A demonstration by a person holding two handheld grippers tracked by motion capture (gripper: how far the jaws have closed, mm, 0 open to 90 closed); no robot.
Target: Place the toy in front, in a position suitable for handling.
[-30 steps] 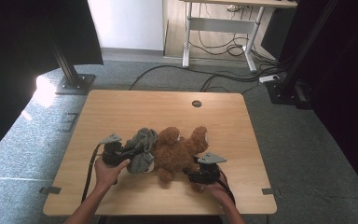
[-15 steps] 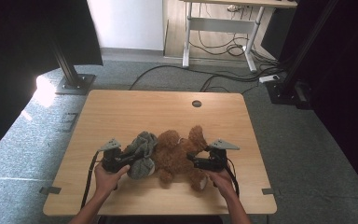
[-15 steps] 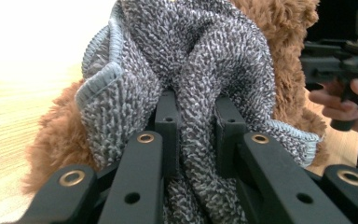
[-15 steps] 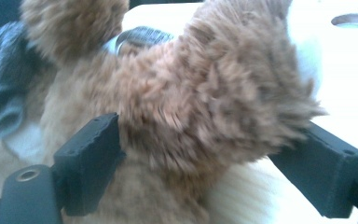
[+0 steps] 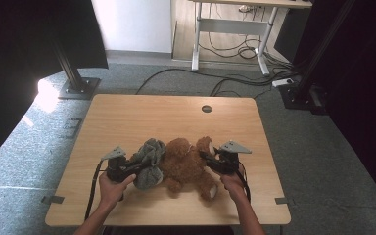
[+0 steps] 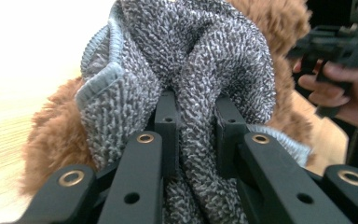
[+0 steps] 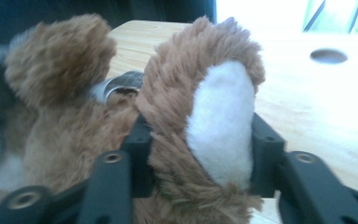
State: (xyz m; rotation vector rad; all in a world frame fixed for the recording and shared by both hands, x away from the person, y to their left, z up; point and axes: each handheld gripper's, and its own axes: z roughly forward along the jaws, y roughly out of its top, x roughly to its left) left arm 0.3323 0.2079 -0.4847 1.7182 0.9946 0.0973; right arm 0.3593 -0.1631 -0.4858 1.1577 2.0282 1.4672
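A brown teddy bear (image 5: 186, 164) lies on the wooden table (image 5: 152, 117), near its front edge, with a grey knitted cloth (image 5: 148, 159) bunched over its left end. My left gripper (image 5: 127, 169) is shut on a fold of that cloth (image 6: 191, 70), which is pinched between the pads (image 6: 168, 126). My right gripper (image 5: 209, 160) is at the bear's right side. Its jaws have just been closing, and they now press on both sides of the bear's foot (image 7: 219, 116) with the white sole. The right gripper (image 6: 335, 44) and the hand holding it also appear far off in the left gripper view.
A round cable hole (image 5: 206, 108) sits in the table's far middle. Beyond the table are a white-legged desk (image 5: 230, 29), loose cables (image 5: 225, 83) on the carpet and black stand bases (image 5: 76, 88) at both sides. Bare wood lies behind the bear.
The right gripper has moved up and a little away from the person, along the bear's right side. It has closed on the bear's foot. The left gripper still holds the grey cloth.
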